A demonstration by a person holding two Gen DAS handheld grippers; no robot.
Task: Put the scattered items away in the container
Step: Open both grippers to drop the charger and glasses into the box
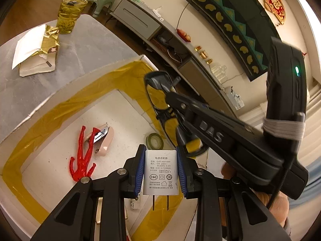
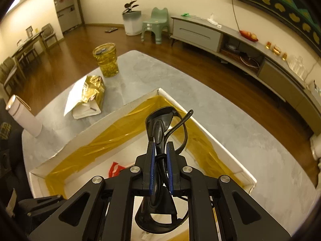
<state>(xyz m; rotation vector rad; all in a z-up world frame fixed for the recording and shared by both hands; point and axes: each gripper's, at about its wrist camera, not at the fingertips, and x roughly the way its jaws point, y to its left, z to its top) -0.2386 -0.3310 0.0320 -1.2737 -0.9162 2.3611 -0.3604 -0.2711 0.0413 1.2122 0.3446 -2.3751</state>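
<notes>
Both loads hang over the tape-lined white cardboard box [image 1: 60,92], ready to drop: left gripper [image 1: 160,167] clamps the white plug adapter [image 1: 160,172], right gripper [image 2: 160,167] pinches the folded black glasses [image 2: 160,128].

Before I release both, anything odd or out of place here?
Nothing spilled or broken. Left gripper holds the white charger and right gripper holds the black glasses, both over the taped box. The torn gold packet remains outside on the table.
</notes>
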